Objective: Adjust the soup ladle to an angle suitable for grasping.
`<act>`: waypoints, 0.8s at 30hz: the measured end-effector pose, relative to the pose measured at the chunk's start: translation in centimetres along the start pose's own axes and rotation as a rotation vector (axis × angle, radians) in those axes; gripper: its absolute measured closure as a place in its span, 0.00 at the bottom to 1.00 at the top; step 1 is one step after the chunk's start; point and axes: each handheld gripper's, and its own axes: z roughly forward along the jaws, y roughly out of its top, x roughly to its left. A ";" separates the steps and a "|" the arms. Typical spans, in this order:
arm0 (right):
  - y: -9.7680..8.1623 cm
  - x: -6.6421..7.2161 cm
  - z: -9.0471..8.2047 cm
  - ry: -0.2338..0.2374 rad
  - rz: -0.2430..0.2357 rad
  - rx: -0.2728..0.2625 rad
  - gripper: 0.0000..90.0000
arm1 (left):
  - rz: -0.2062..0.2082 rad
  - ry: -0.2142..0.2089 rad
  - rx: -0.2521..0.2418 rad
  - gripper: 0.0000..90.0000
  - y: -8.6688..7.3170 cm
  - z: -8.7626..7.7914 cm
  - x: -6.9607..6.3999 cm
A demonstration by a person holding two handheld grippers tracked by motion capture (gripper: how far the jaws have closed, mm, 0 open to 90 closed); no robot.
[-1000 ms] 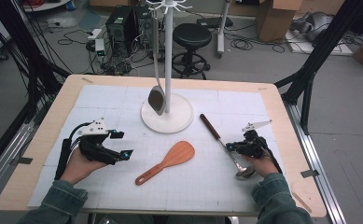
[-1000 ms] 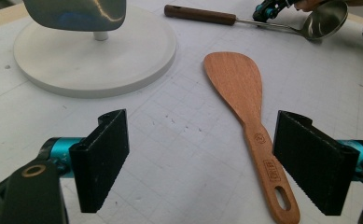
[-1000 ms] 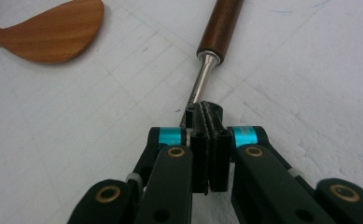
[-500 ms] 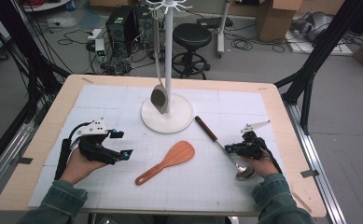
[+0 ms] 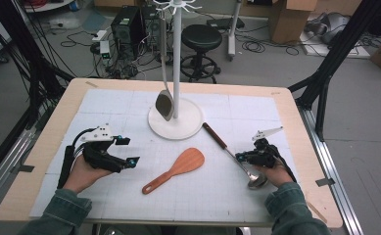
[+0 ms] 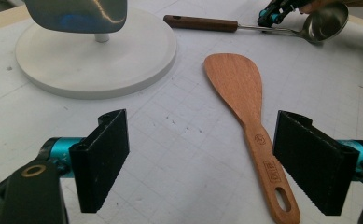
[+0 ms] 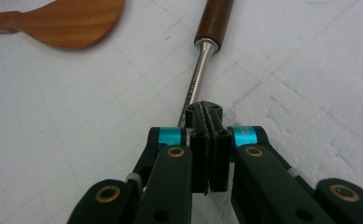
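The ladle (image 5: 234, 155) has swung its wooden handle slightly towards the rack base (image 5: 175, 120) since a second ago. The right gripper (image 7: 202, 112) pinches its metal shaft, bowl apparently empty. The thin shaft could twist or slip. The left gripper (image 6: 202, 158) rests spread beside the wooden spatula (image 6: 244, 116) on the surface (image 5: 129, 205).

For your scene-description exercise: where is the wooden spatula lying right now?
In the high view the wooden spatula lies flat on the table's middle, in front of the white stand base, between the left gripper and the ladle.
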 end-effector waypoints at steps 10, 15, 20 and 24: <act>0.0 0.1 -0.2 -0.002 -0.010 -0.003 1.00 | 0.002 0.000 0.002 0.22 0.0 0.0 0.0; 0.1 0.4 -0.8 0.008 -0.016 -0.029 1.00 | 0.004 -0.002 0.002 0.22 0.0 0.1 0.0; 0.1 1.0 -0.9 0.032 -0.029 -0.027 1.00 | 0.003 -0.003 0.004 0.22 0.0 0.1 -0.1; 0.1 1.1 -0.8 0.051 -0.042 -0.013 1.00 | 0.004 -0.003 0.002 0.22 0.0 0.1 -0.1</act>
